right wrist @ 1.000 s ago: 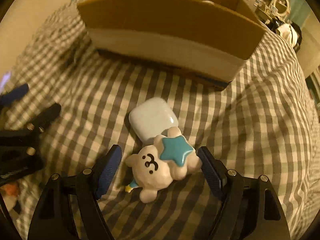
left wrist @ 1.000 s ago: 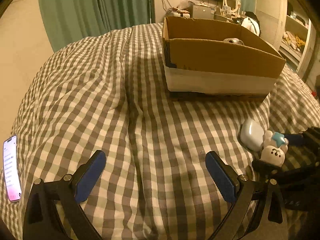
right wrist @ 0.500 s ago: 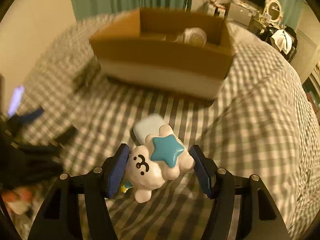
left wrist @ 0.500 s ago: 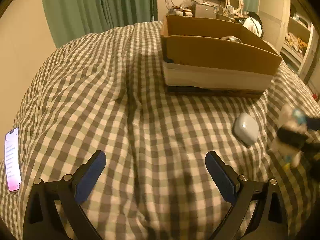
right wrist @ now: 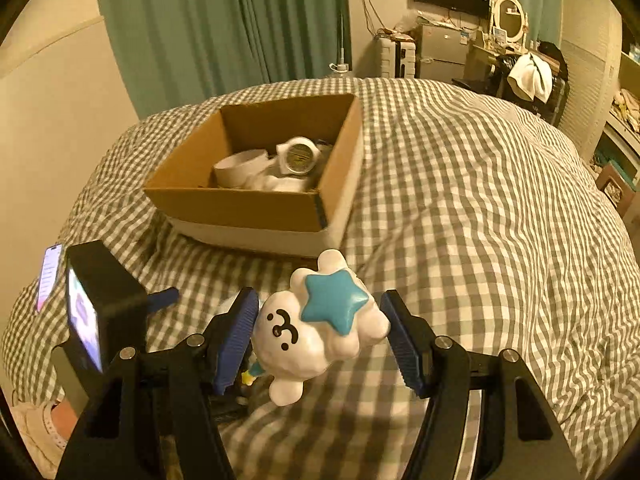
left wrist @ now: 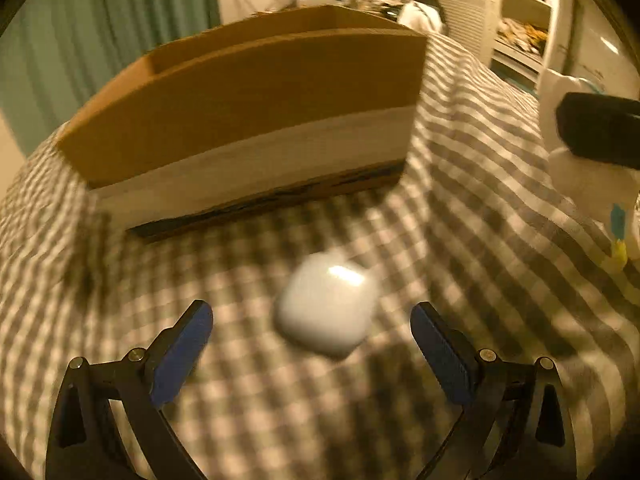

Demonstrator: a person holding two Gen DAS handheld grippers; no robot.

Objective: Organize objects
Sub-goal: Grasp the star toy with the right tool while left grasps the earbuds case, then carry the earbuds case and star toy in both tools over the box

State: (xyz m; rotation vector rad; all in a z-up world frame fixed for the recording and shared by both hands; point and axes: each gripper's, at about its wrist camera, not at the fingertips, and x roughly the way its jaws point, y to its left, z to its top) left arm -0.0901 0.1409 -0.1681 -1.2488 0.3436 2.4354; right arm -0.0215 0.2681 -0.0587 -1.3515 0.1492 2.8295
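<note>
My right gripper (right wrist: 320,332) is shut on a white toy figure with a blue star (right wrist: 320,324) and holds it high above the checked bedcover; the toy also shows in the left wrist view (left wrist: 588,184). My left gripper (left wrist: 312,336) is open, its fingers on either side of a white earbud case (left wrist: 326,310) that lies on the bedcover. An open cardboard box (right wrist: 248,208) stands beyond both, also in the left wrist view (left wrist: 248,120). It holds a white round clock (right wrist: 298,156) and a white ring-shaped thing (right wrist: 240,168).
A lit phone (right wrist: 48,276) lies on the bedcover at the left. The left gripper's body with a lit screen (right wrist: 96,308) is beside my right gripper. Green curtains (right wrist: 224,28), a desk and shelves stand beyond the bed.
My right gripper has lifted the toy well above the bed. My left gripper has swung right and forward, so the earbud case now lies between its open fingers.
</note>
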